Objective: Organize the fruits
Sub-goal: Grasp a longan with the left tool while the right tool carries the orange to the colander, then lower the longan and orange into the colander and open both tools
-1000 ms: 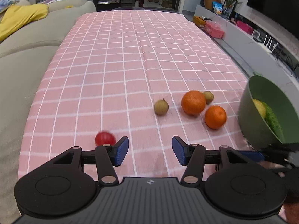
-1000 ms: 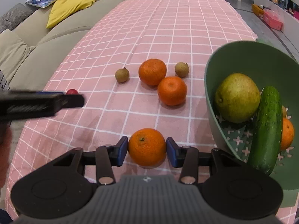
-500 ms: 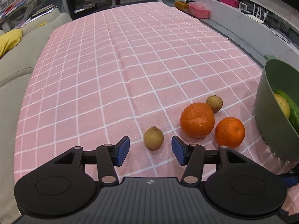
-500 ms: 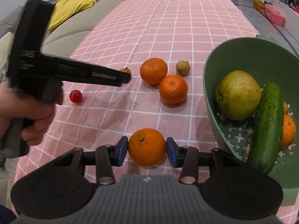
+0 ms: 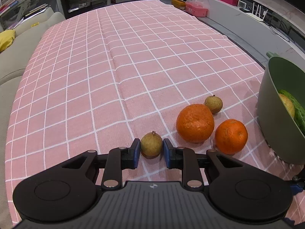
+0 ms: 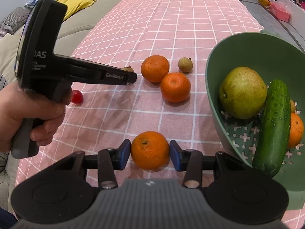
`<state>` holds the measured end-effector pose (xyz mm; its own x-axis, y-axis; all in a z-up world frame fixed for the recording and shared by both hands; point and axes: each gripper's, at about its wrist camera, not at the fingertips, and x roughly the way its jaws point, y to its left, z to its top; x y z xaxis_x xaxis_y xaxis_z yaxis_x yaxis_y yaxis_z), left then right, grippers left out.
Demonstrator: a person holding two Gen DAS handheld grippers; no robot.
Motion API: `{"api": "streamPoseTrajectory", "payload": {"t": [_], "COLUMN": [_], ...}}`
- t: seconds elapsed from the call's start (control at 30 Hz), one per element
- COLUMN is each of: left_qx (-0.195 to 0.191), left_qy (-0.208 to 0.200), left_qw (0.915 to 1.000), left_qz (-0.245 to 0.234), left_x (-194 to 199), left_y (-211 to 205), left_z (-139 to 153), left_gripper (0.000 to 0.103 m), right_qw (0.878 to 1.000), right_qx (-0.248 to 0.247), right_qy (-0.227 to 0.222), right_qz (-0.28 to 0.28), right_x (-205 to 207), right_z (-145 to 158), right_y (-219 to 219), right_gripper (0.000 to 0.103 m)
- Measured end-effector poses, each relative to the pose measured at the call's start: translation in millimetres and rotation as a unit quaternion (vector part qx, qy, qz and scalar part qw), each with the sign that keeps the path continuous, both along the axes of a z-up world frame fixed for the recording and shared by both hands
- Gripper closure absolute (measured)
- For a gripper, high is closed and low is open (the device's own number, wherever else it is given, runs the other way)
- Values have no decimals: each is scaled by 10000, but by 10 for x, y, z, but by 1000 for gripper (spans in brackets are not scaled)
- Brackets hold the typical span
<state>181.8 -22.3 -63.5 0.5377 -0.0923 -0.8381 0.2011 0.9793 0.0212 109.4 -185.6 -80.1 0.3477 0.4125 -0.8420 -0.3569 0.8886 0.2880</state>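
Longan (image 5: 151,145) sat on the pink cloth, pinched tight in the left gripper (image 5: 151,150), with the green bowl (image 5: 274,114) off to its right, while the right gripper (image 6: 150,152) squeezed an orange (image 6: 150,149).

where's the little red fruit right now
In the right wrist view the small red fruit lies on the pink cloth at the left, just beside the person's hand, apart from the oranges.

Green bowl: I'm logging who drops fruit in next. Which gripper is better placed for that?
Right, probably. The right gripper already clamps an orange beside the green bowl. The left gripper clamps a small brown fruit farther away, beyond two oranges.
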Motion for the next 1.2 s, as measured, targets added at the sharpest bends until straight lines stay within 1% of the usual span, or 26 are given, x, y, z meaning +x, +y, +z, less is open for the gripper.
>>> {"api": "streamPoseTrajectory", "payload": {"t": [0.1, 0.27, 0.53, 0.7, 0.8, 0.9, 1.03, 1.2], "left_qx": [-36, -154, -141, -194, -300, -401, -485, -518], "left_qy": [-22, -189, -550, -667, -681, -662, -617, -584], "left_qw": [10000, 9995, 9970, 9954, 9955, 9962, 9969, 9956], "left_qz": [32, 178, 527, 659, 588, 389, -42, -515], "left_x": [-47, -244, -764, -1014, -1093, -1092, -1000, -892], "left_y": [32, 152, 327, 236, 46, -235, -731, -1311], "left_z": [59, 321, 900, 1099, 1144, 1148, 1118, 1028], "left_gripper": [75, 75, 75, 75, 75, 75, 75, 75], "right_qw": [10000, 9999, 9987, 9967, 9951, 9936, 9911, 9866], "right_qx": [5, 60, 324, 542, 647, 685, 685, 587], "right_qy": [-4, -88, -402, -596, -718, -775, -765, -666], "right_qz": [-5, 44, 36, -66, -215, -461, -849, -1373], "right_x": [8, -8, -65, -105, -111, -84, -3, 153], "right_z": [2, 80, 429, 671, 799, 873, 926, 948], "right_y": [5, 12, -69, -249, -425, -658, -1013, -1497], "right_gripper": [61, 61, 62, 62, 62, 61, 61, 61]}}
